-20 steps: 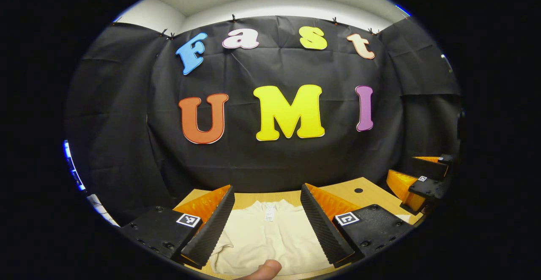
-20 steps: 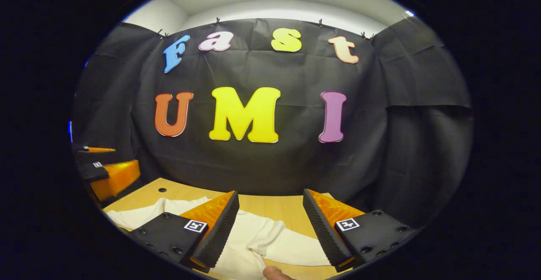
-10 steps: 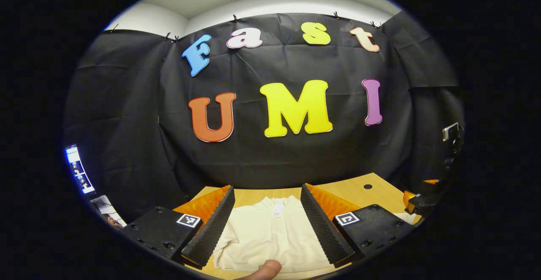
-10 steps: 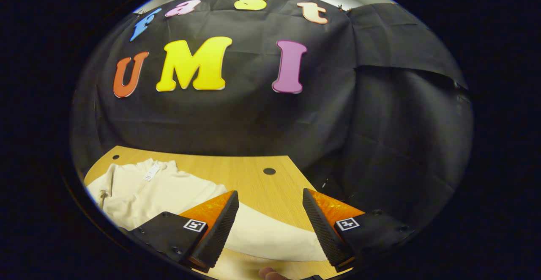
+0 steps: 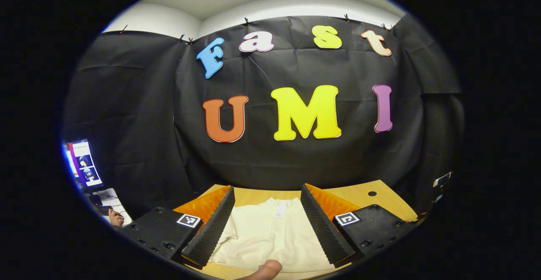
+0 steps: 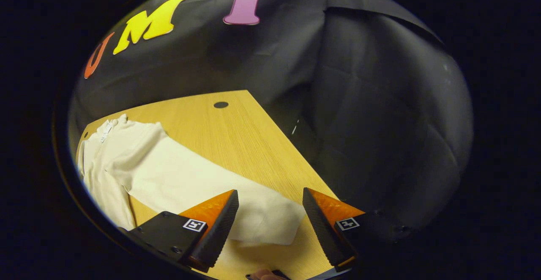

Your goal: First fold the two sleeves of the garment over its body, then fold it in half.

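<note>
a pale wooden tabletop (image 6: 236, 136) with a smooth grain and small round dark holes stands in a booth of creased black cloth; a lit screen (image 5: 84, 163) glows at the far left. a cream, soft-looking garment (image 5: 270, 240) lies flat near the tabletop's front edge, its collar tag toward the back. the left gripper (image 5: 268, 229) hangs above the body, fingers spread wide. the right gripper (image 6: 270, 229), also wide apart, hovers over the end of the outstretched sleeve (image 6: 203, 187) toward the tabletop's right edge.

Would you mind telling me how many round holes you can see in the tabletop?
2 in the right gripper view: one hole at the far edge, another beside the garment's collar. The garment may hide more.
</note>
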Tool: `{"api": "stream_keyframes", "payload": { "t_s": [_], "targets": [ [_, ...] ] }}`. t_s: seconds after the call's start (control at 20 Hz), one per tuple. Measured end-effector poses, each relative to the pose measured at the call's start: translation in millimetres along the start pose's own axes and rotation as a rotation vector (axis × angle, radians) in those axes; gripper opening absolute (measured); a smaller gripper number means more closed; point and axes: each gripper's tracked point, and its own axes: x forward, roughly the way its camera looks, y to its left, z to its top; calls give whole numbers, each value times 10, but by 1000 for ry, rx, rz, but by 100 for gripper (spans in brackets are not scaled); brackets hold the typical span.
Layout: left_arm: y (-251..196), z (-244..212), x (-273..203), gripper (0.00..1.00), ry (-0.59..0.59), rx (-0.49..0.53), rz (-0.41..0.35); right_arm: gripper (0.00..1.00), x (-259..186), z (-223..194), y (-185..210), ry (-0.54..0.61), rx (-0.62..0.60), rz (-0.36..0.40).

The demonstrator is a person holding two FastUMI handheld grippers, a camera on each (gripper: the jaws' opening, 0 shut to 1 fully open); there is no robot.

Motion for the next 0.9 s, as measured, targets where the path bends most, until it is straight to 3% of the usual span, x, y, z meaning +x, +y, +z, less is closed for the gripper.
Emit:
{"api": "stream_keyframes", "payload": {
  "t_s": [0.4,0.9],
  "targets": [
    [21,134,-133,99,-49,82,-2,95,327,-314,-220,194,151,-68],
    [164,-80,25,99,9,50,-28,92,390,-497,-221,453,287,-122]
  ]
}}
